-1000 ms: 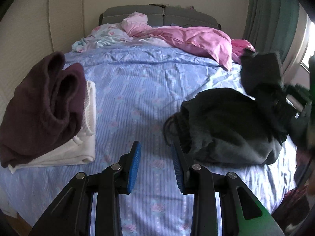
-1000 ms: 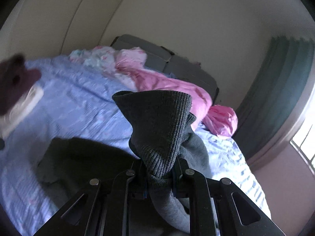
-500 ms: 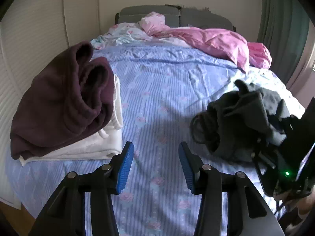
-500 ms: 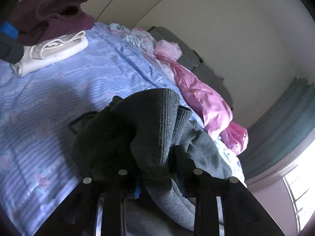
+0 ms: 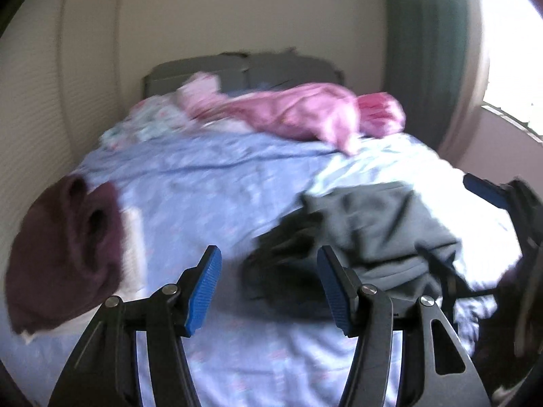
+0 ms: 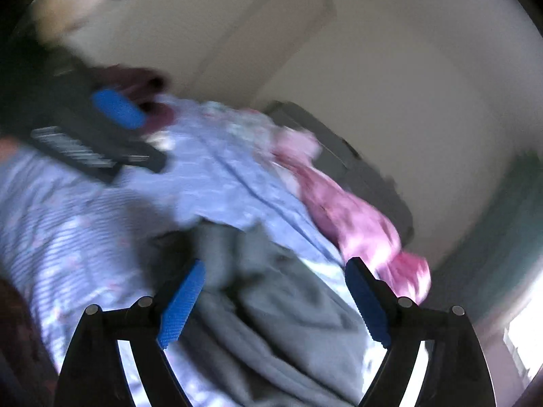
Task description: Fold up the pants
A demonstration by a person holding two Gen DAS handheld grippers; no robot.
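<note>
Dark grey pants (image 5: 373, 237) lie crumpled on the blue striped bed sheet (image 5: 210, 190), right of middle in the left wrist view. My left gripper (image 5: 268, 288) hovers above the sheet at the pants' left edge, jaws opening, nothing between them. In the right wrist view the same pants (image 6: 271, 305) lie below my right gripper (image 6: 275, 305), whose jaws are opening wide; the blue pads do not press on the cloth. The right gripper's blue pad (image 5: 482, 186) shows at the right edge of the left view. The left gripper's pad (image 6: 117, 108) appears at upper left in the right view.
A folded maroon garment (image 5: 64, 254) sits on a folded white one (image 5: 134, 254) at the bed's left side. A pink quilt (image 5: 305, 115) and pillows lie by the grey headboard (image 5: 237, 71). A green curtain (image 5: 431, 51) and window are at right.
My right gripper let go of the grey pants' cuff, and the pants dropped onto the sheet. Both grippers opened wider. The left one rose and swung toward the pants.
</note>
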